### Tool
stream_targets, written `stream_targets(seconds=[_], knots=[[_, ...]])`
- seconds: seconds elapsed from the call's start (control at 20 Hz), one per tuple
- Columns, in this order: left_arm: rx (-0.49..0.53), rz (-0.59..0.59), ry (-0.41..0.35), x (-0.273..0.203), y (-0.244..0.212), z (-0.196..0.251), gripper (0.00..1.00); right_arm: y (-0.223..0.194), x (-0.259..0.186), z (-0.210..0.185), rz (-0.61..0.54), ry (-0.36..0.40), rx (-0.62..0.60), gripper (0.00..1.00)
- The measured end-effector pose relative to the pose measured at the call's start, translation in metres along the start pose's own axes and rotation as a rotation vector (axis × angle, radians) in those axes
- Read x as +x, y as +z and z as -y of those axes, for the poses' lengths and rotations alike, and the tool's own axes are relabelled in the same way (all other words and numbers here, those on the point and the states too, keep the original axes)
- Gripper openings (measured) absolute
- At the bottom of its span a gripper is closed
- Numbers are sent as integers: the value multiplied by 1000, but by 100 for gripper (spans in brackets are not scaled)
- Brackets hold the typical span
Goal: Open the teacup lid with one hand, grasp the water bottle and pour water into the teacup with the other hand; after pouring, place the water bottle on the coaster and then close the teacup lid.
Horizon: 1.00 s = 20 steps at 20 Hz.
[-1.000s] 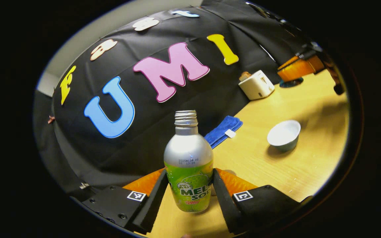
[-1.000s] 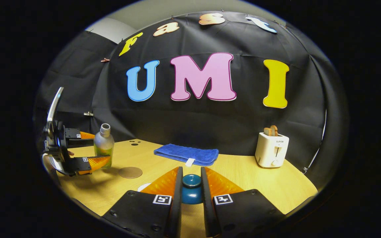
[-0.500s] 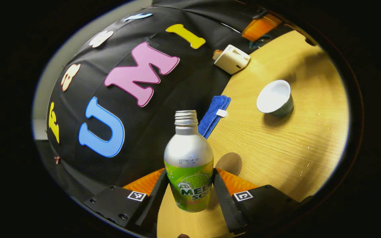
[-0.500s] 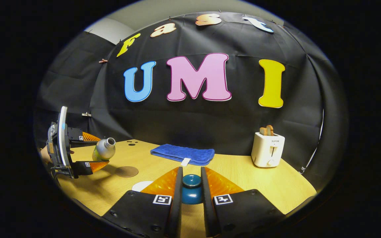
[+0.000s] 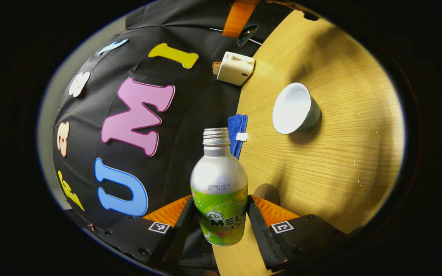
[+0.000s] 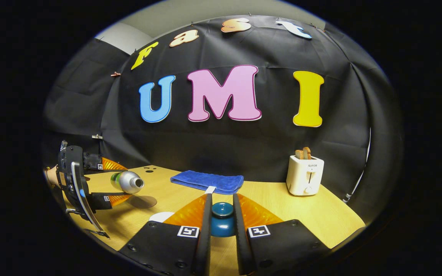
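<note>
Uncapped silver-and-green water bottle tipped sideways above the table; open white-lined teacup upright; blue lid lifted.

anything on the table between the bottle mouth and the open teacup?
Nothing: in the left gripper view, bare tabletop separates the bottle from the teacup. The blue towel lies off toward the wall.
</note>
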State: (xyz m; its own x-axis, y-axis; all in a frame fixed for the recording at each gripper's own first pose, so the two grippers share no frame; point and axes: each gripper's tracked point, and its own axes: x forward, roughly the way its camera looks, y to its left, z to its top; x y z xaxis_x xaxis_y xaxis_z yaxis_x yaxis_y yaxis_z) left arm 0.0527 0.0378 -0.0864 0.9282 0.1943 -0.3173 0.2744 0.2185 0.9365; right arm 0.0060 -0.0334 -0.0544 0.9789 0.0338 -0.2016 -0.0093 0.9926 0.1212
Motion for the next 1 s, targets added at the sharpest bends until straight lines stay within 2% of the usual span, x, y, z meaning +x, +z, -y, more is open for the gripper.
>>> stream_targets(seconds=[0.15, 0.3, 0.85, 0.9, 0.95, 1.0], knots=[[76, -16, -36, 6, 3, 6, 80, 3, -2, 4, 7, -4, 4, 31], [152, -17, -35, 14, 8, 9, 80, 5, -3, 8, 11, -10, 9, 31], [382, 1, 20, 23, 20, 9, 81, 6, -4, 10, 14, -12, 14, 31], [401, 0, 28, 23, 20, 8, 81, 6, -3, 11, 15, -12, 14, 27], [420, 1, 35, 23, 20, 7, 80, 7, -4, 11, 16, -12, 14, 27], [441, 1, 43, 24, 20, 6, 81, 7, -4, 11, 17, -11, 14, 31]])
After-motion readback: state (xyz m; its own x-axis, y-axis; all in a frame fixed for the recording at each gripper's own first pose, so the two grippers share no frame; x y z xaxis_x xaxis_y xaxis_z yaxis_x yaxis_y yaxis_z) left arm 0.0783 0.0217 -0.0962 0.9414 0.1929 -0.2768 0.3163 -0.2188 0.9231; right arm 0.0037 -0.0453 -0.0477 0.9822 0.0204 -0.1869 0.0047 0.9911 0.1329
